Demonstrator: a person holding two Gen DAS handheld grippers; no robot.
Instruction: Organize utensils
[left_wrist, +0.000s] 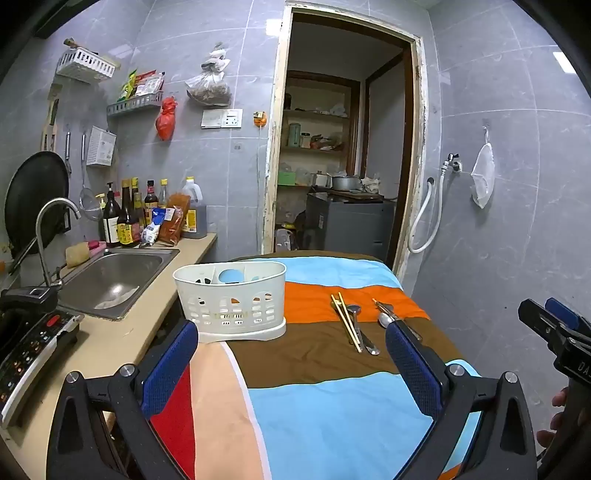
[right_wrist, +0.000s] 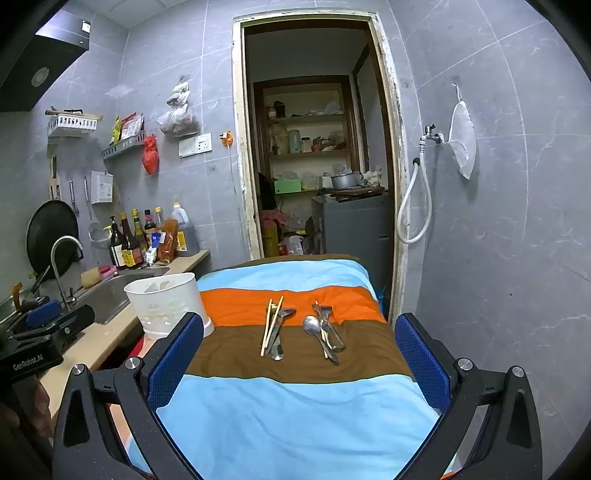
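Note:
A white slotted utensil holder (left_wrist: 231, 301) (right_wrist: 168, 304) stands at the left edge of a striped cloth-covered table (left_wrist: 314, 402) (right_wrist: 295, 413). On the brown and orange stripes lie two small piles: chopsticks with a metal spoon (left_wrist: 349, 325) (right_wrist: 274, 328), and to their right more metal spoons with a chopstick (left_wrist: 386, 317) (right_wrist: 325, 330). My left gripper (left_wrist: 291, 339) is open and empty, short of the holder and the piles. My right gripper (right_wrist: 299, 332) is open too, nothing between its blue pads, hovering short of the utensils.
A counter with a steel sink (left_wrist: 114, 277) (right_wrist: 110, 291), tap (left_wrist: 55, 218) and several sauce bottles (left_wrist: 129, 218) runs along the left. An induction cooker (left_wrist: 29, 347) sits near me. A doorway (left_wrist: 343, 147) opens behind the table; a tiled wall (left_wrist: 517, 221) stands at right.

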